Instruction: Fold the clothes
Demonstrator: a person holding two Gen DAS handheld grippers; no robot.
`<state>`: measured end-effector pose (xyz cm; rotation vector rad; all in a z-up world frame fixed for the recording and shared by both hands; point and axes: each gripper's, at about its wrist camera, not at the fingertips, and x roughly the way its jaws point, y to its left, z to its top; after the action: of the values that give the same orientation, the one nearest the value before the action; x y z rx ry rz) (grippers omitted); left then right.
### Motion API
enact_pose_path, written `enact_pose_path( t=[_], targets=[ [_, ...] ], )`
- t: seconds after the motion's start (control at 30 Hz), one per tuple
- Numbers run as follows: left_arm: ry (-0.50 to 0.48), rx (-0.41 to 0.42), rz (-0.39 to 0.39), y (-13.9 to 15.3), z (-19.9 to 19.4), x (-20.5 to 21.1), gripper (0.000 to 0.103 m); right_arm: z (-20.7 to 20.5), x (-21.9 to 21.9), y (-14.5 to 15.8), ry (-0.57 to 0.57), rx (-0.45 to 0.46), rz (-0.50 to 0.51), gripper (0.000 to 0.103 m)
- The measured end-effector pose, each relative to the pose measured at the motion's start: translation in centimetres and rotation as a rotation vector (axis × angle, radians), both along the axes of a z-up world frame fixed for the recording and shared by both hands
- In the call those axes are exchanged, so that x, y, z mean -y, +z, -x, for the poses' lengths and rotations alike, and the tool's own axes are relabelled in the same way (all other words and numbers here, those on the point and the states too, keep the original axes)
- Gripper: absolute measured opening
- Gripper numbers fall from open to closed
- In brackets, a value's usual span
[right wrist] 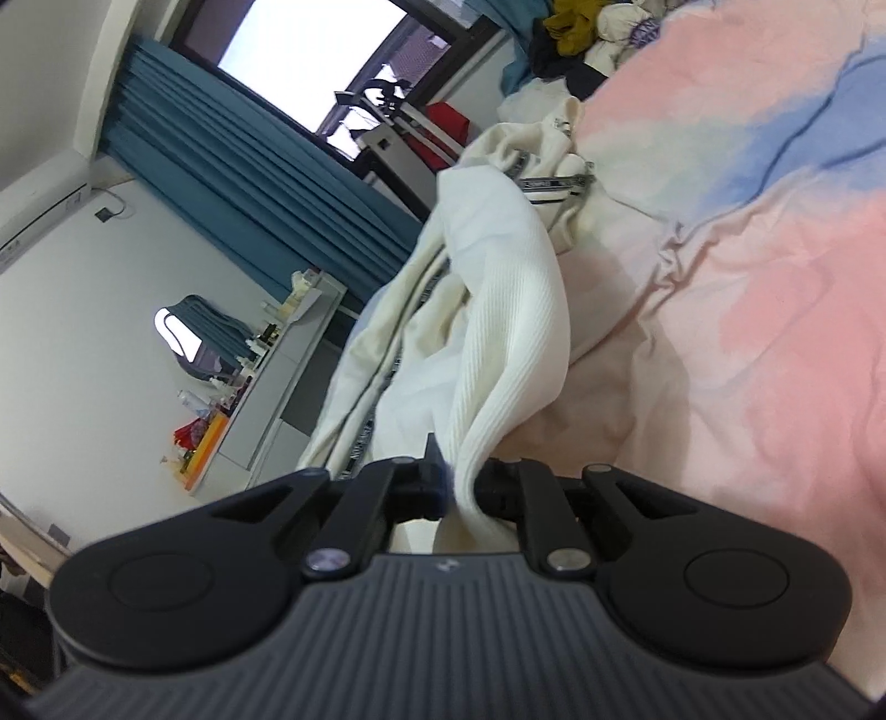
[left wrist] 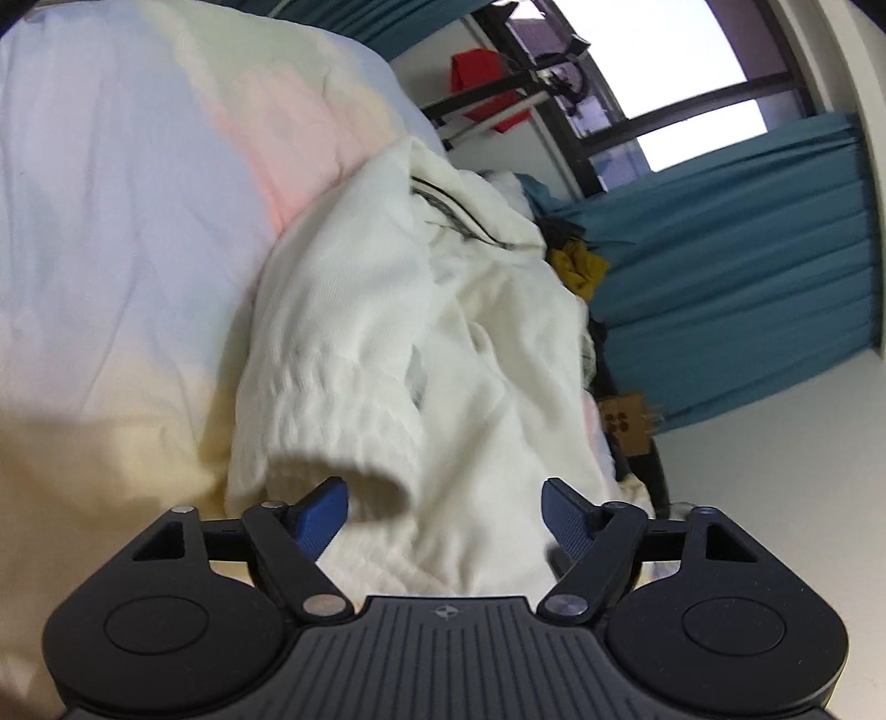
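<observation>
A white ribbed garment (left wrist: 398,332) lies crumpled on the pastel bedspread (left wrist: 111,194). My left gripper (left wrist: 446,512) is open, its blue fingertips (left wrist: 324,512) spread on either side of a rolled ribbed end of the garment, just above it. In the right wrist view my right gripper (right wrist: 462,482) is shut on a ribbed fold of the same white garment (right wrist: 509,321) and holds it lifted off the pink and blue bedspread (right wrist: 747,332). Black-striped trim (right wrist: 554,185) shows on the far part of the garment.
A pile of other clothes, yellow and dark (left wrist: 578,266), lies at the far end of the bed (right wrist: 576,27). Teal curtains (left wrist: 747,266) hang by the window. A grey dresser (right wrist: 277,376) with small items stands by the wall.
</observation>
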<state>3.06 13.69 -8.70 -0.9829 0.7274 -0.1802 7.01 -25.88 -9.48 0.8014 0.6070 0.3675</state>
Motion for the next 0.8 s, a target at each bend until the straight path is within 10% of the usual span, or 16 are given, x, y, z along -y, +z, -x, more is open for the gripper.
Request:
enact_pose_path(
  t=[0.17,0.37,0.8],
  targets=[
    [0.134,-0.047,0.027,-1.7,-3.2,-2.2,0.064,-0.3,0.4,-0.9,-0.007,-0.040,-0.012,0.010],
    [0.166,-0.044,-0.017,-0.9,-5.9,-4.1,0.019,0.3,0.3,-1.5,0.018,-0.087,-0.056,0.010],
    [0.230,0.100,-0.278,14.0,-14.9,-11.2,0.012,0.5,-8.2,-0.4,0.227,-0.098,-0.074,0.011]
  ],
)
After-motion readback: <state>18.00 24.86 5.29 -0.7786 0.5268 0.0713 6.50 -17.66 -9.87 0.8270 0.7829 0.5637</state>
